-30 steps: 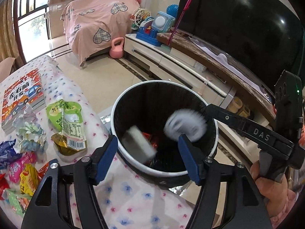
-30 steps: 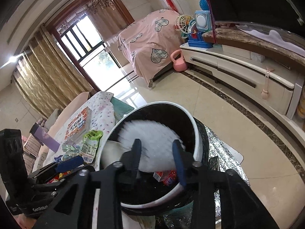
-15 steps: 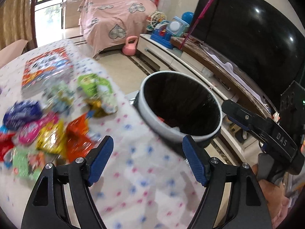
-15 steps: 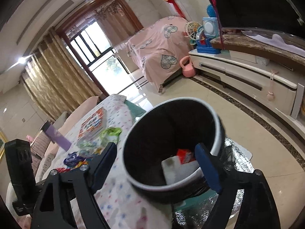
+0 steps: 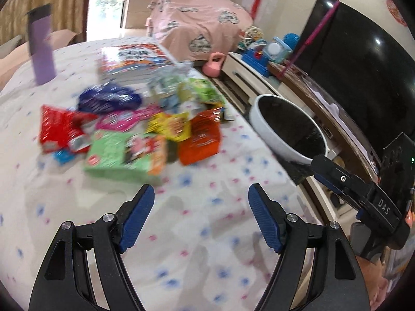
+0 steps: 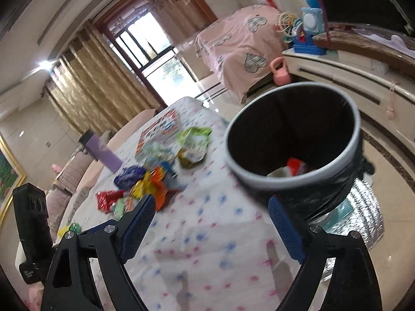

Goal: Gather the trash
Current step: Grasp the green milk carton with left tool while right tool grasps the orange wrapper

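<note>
Trash wrappers lie in a loose, colourful heap on the floral tablecloth, just beside the white-rimmed bin that stands off the table's edge. Your left gripper hovers over bare cloth short of the heap, fingers spread wide and holding nothing. Your right gripper is also spread apart and holding nothing, between the heap and the bin. Only your right view looks down into the bin, where red and white scraps lie at the bottom of its black liner; your left view shows just its dark inside. Your left view shows the wrappers closer: a green packet nearest, an orange one toward the bin. Beyond the heap stand a book and a purple bottle.
</note>
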Action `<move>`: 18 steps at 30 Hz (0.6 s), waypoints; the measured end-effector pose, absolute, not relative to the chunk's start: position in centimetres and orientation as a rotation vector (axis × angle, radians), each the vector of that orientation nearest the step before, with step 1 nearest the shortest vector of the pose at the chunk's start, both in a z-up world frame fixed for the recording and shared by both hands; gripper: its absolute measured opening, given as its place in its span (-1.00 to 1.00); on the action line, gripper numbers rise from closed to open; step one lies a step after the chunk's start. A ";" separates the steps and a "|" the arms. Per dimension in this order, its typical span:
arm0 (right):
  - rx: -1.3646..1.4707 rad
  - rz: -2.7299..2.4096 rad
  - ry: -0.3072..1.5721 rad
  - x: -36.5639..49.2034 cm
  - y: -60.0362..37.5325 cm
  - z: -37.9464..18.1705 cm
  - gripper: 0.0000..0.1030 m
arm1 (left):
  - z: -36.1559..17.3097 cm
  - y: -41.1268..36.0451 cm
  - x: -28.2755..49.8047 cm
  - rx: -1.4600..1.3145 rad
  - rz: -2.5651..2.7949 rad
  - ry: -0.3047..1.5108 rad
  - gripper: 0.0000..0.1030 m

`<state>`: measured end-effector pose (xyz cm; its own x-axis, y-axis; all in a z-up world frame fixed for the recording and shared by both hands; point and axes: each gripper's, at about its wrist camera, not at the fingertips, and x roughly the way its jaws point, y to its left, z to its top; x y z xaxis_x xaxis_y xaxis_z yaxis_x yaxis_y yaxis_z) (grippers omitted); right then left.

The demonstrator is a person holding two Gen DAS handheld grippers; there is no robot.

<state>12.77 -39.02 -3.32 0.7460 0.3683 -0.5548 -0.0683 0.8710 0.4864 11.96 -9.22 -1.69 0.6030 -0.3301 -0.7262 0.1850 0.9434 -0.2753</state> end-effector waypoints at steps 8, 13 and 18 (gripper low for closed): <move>0.416 0.301 0.728 12.4 -34.8 -4.1 0.75 | -2.6 -5.0 11.0 -0.234 -0.231 0.883 0.49; 0.395 0.322 0.746 12.7 -33.1 -4.5 0.75 | -3.2 -3.2 11.1 -0.264 -0.196 0.889 0.49; 0.374 0.338 0.760 13.4 -31.7 -4.7 0.75 | -3.5 -2.5 11.4 -0.272 -0.199 0.894 0.49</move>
<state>13.41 -31.66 -4.69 0.6776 0.4254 -0.5999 -0.1600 0.8815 0.4443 11.37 -2.51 -3.46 0.6117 -0.2828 -0.7388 0.0580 0.9475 -0.3146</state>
